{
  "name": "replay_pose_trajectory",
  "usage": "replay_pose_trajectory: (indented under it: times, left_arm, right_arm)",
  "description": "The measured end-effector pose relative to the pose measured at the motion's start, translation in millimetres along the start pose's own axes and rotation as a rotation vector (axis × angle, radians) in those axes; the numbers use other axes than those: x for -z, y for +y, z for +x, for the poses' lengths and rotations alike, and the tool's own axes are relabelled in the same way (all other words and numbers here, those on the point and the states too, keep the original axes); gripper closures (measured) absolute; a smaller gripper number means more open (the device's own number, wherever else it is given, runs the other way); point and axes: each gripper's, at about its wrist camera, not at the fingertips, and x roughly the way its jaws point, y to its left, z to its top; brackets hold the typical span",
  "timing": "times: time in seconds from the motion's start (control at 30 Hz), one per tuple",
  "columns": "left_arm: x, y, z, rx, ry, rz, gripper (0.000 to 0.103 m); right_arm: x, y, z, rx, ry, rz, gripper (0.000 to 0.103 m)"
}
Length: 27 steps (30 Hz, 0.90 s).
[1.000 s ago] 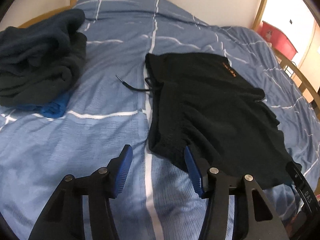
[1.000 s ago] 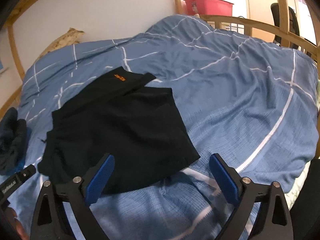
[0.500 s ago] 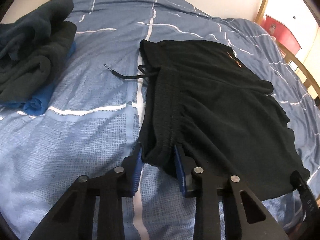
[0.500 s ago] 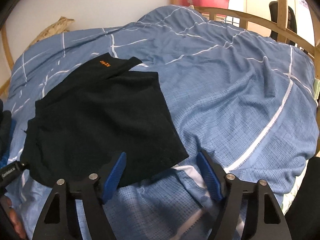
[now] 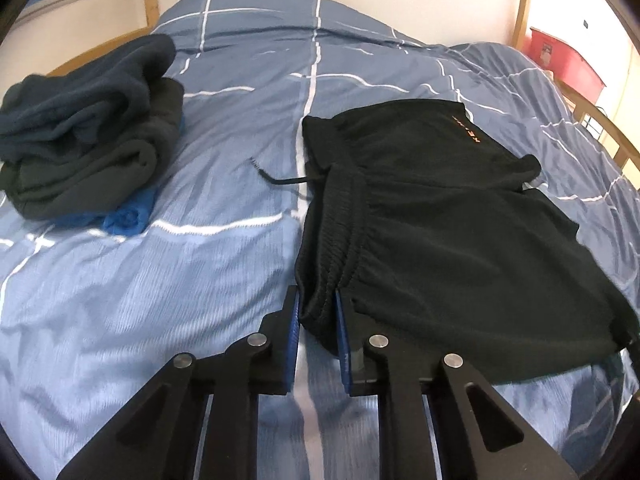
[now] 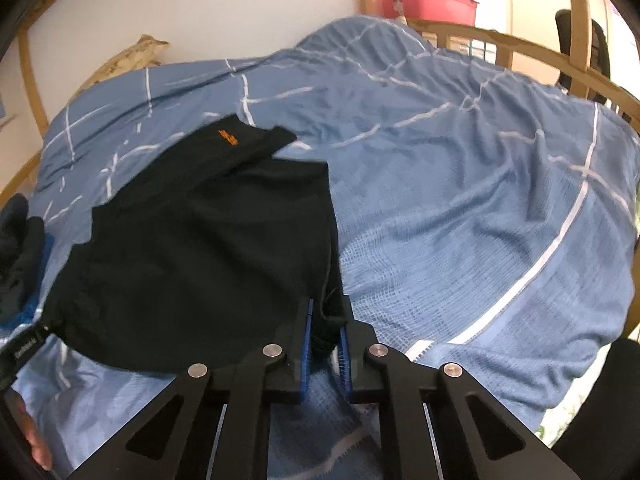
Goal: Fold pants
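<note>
1 black pants; L gripper + R gripper fingers each clamp hem; 1 clothes pile.

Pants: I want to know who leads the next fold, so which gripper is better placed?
Neither clearly. The left gripper is shut on the waistband corner of the pants, and the right gripper is shut on the near hem corner. Both hold the near edge, so they would probably lift together.

I can make out little. An orange logo stands on the black pants, on the layer farthest from my grippers; it seems to begin "KE", the rest too small to read in either view.
</note>
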Motion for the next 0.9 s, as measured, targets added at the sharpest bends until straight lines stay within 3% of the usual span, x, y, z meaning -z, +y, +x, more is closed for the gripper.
replay_pose_trajectory:
  times: [0.1,0.3,0.57,0.73,0.9]
  left_arm:
    - [7,2,-1,-0.005,0.020,-0.017,0.086]
    - [18,-9,8,-0.057,0.034,0.032,0.086]
    - [-12,-20,-23,-0.038,-0.041,0.032,0.088]
    - [-42,-22,-35,-0.019,-0.075,0.006,0.089]
    - [-84,-22,-41,-0.009,-0.087,-0.025,0.089]
  right_arm:
    - [0,4,-16,-0.003,-0.045,-0.038,0.091]
    - [10,-7,10,-0.028,0.102,0.002,0.092]
    - [-19,-6,-24,-0.117,-0.029,-0.005,0.092]
    - [-65,2,-32,-0.189,-0.112,-0.007,0.093]
    - [-119,19,-32,-0.207,-0.190,-0.034,0.093]
